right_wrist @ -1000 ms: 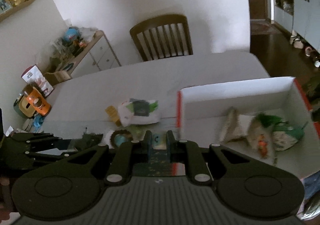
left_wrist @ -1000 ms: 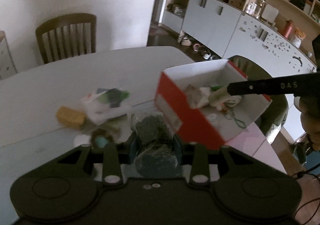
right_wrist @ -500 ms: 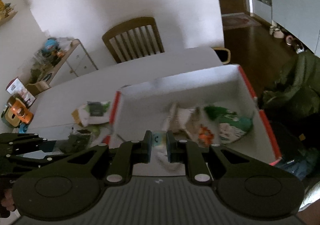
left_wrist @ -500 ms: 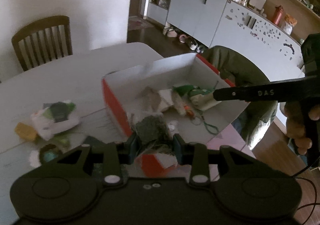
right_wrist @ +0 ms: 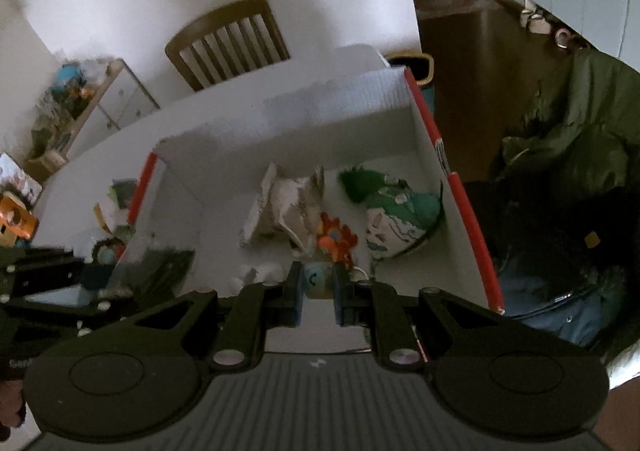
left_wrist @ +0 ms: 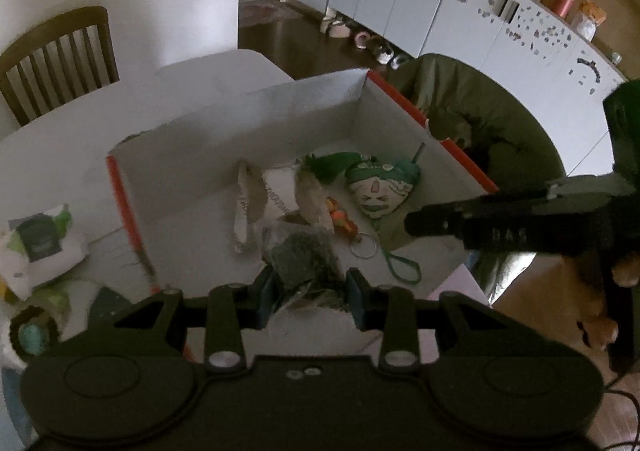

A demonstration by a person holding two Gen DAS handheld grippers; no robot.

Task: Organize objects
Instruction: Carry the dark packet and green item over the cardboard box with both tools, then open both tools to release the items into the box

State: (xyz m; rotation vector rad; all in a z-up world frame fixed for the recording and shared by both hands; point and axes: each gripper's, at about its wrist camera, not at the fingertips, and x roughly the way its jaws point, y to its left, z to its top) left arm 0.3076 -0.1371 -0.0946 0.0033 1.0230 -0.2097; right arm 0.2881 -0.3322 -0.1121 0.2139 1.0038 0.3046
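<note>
A white cardboard box with red rims stands on the white table. Inside it lie a green-and-white face pouch, pale fabric pieces and an orange trinket on a key ring. My left gripper hangs over the box's near part, shut on a clear bag of dark green stuff. My right gripper is also above the box, shut on a small pale blue card. In the left wrist view the right gripper reaches in from the right.
Left of the box lie a white-green packet, a round blue-centred item and other small things. A wooden chair stands behind the table. A chair draped in a green jacket is right of the box. Cabinets line the back wall.
Both grippers have moved right and down, from above the loose items on the table to above the box's inside, each keeping hold of its item.
</note>
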